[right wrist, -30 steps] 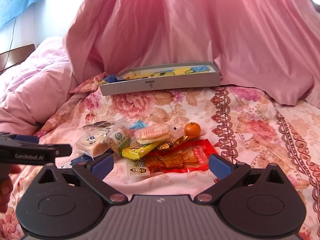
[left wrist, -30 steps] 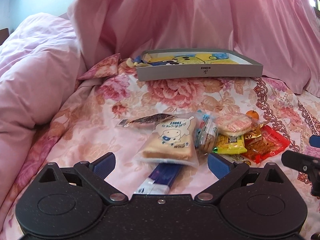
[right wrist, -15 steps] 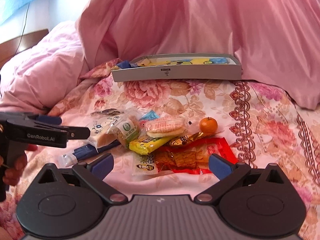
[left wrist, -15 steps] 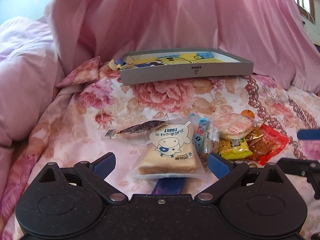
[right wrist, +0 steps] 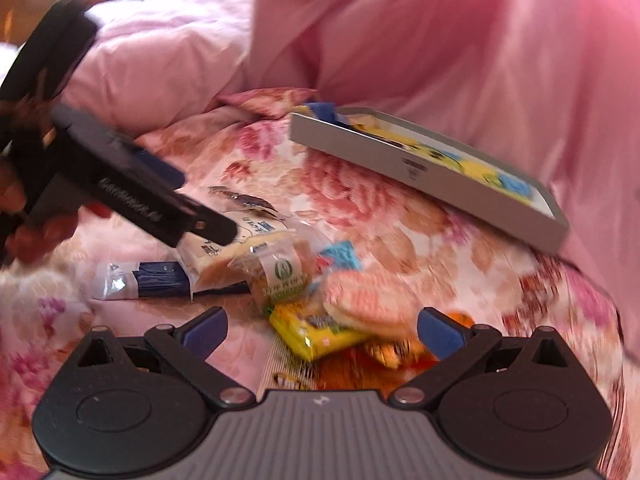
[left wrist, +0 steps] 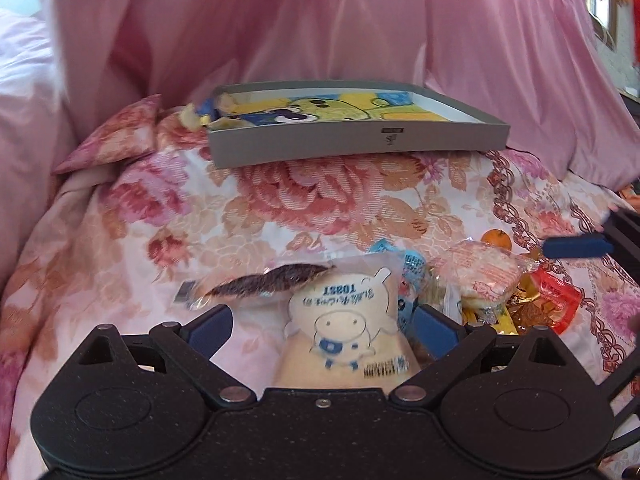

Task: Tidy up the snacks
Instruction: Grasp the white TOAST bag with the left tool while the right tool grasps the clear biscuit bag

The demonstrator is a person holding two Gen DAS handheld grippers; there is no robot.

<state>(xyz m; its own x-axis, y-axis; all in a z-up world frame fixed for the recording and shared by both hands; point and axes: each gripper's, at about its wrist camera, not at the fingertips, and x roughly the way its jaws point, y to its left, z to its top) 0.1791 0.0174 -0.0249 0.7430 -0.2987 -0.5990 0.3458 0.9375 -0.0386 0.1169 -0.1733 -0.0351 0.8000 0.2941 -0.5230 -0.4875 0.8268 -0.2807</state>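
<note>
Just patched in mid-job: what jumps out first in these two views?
The heap of snacks on the floral bedspread, led by the cow-printed toast packet lying between the open fingers of the left tool. Behind it sits a shallow grey box with a yellow cartoon lining. The right tool, also open, hovers over the yellow packet.

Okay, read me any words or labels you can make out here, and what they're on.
"TOAST", upside down, on the toast bag.
Other print on that bag: too small to read.
Raised lettering on the left gripper: blurred, unreadable.
Small label on the grey box: too small.
Other snack wrappers: blurred.
</note>
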